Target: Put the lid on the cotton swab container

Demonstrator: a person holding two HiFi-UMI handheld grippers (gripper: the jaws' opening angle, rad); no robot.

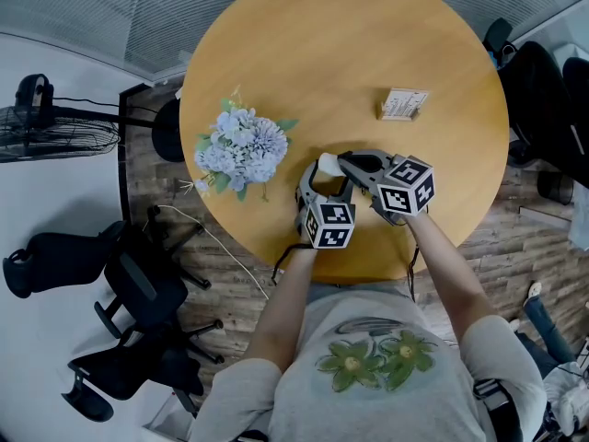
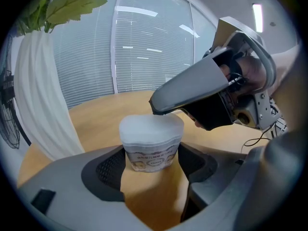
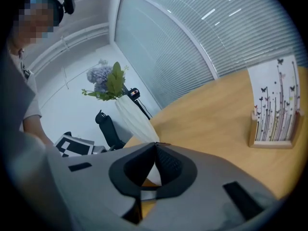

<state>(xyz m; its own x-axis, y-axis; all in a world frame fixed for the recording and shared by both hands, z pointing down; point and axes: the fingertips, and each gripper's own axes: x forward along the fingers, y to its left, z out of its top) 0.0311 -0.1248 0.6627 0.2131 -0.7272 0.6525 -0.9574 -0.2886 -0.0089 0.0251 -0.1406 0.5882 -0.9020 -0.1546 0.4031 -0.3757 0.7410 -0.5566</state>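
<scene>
Left claw point(image 2: 153, 167) is clamped on the container point(image 2: 150, 158), with its pads against the labelled sides, at the near side of the table point(image 2: 91, 121). Right claw point(image 3: 155, 147) is closed and empty. Its tips rest on the far rim of the lid point(image 2: 151, 129), which already sits on top. Both parts look like thin, light, slick plastic, likely to flex or tip. Hold low on the body with light force. Press the lid evenly around its rim.

Bright even indoor light; ceiling strip glare, fisheye bending, dark vignette in gripper views.
</scene>
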